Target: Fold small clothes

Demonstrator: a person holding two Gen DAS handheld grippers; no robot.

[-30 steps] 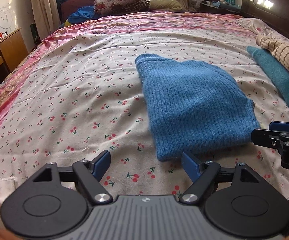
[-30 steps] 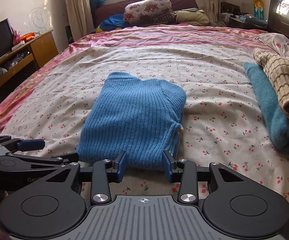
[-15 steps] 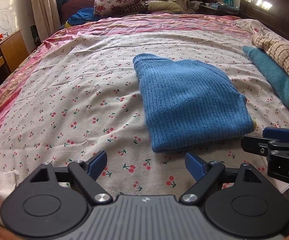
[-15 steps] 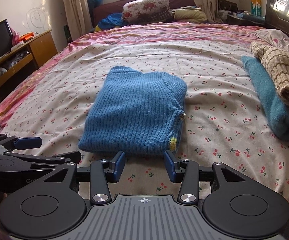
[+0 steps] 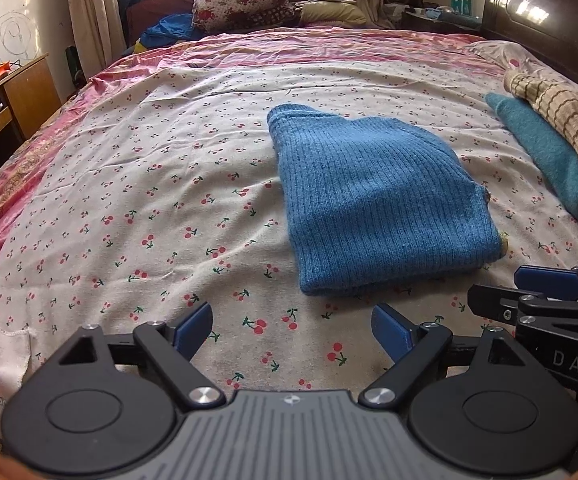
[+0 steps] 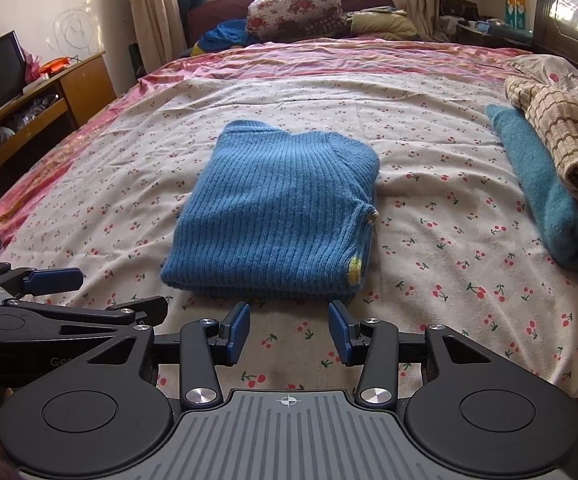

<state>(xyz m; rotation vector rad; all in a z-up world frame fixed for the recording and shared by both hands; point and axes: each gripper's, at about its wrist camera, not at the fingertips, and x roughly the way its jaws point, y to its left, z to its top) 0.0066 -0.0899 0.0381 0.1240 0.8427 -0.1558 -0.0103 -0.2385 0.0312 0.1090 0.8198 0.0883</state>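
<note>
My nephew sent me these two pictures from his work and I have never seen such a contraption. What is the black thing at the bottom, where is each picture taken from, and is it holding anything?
The black thing is a hand-held tool: a person carries one pair of tongs in each hand, and a wide-angle camera on each looks forward along its two blue-tipped fingers. One picture is from the left tongs, the other from the right tongs. Each view also catches the other tool at its edge.

Both look over a bed with a cherry-print sheet. On it lies a folded blue knitted sweater. To the right are a teal garment and a beige checked one resting on it.

Nothing is held: both tongs are open, just short of the sweater's near edge.
</note>
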